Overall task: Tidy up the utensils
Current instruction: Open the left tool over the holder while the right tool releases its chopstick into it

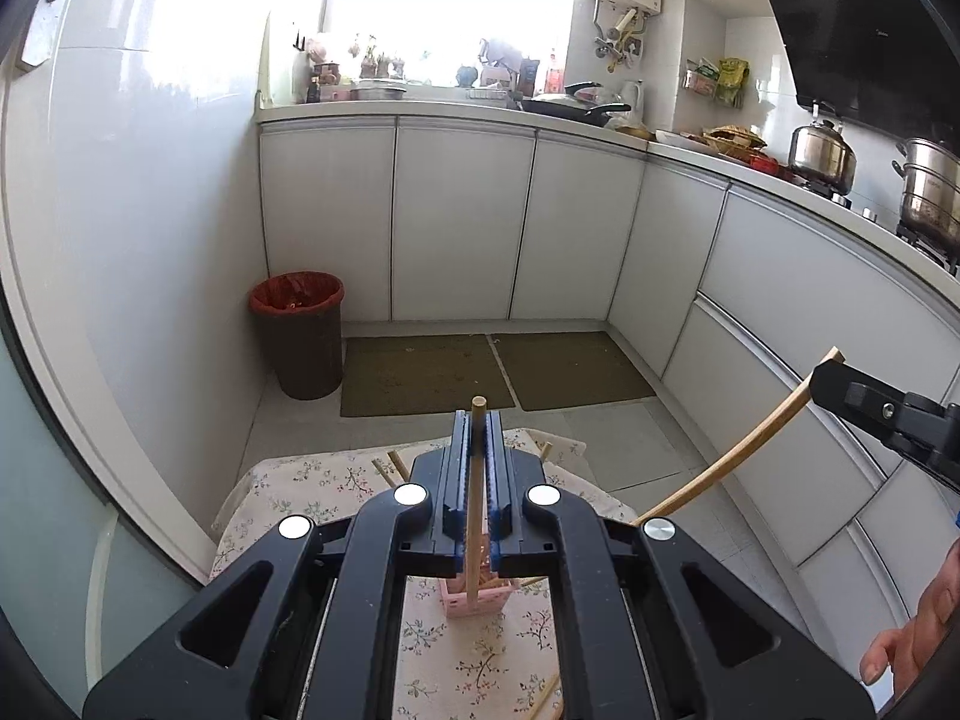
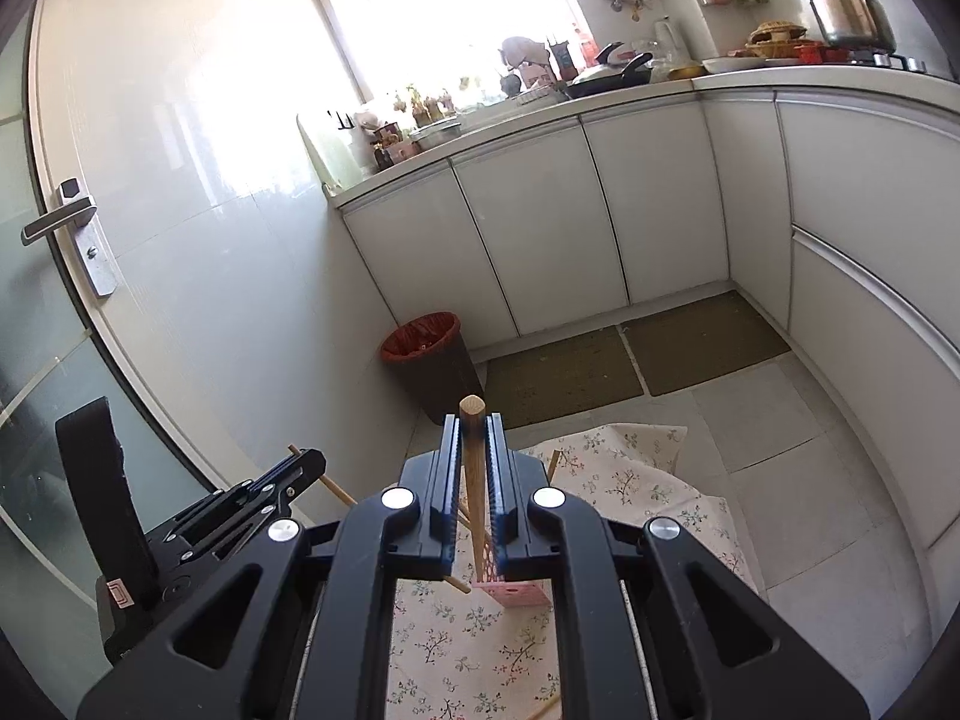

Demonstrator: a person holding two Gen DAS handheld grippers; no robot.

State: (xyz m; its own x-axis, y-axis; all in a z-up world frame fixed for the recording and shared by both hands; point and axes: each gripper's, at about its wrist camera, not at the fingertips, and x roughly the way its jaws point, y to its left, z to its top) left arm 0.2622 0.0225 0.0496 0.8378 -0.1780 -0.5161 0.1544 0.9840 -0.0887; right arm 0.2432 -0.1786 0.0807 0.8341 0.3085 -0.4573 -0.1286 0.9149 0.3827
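white cabinets [image 1: 462,222] | bright window [image 1: 444,6] | tiled floor [image 2: 798,456] | mats [image 1: 498,372]

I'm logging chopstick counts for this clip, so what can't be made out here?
- Pink holder, left wrist view: the left hand-held gripper covers its top, so the contents can't be counted.
- Same holder, right wrist view: the right hand-held gripper hides most of it.
- Loose chopsticks on the floral cloth: gripper bodies hide part of them.

A small table draped in a floral cloth [image 2: 630,474] stood on the tiled floor [image 2: 774,456]. On it sat a pink holder [image 1: 477,597] and, seemingly, several loose chopsticks [image 1: 397,463].
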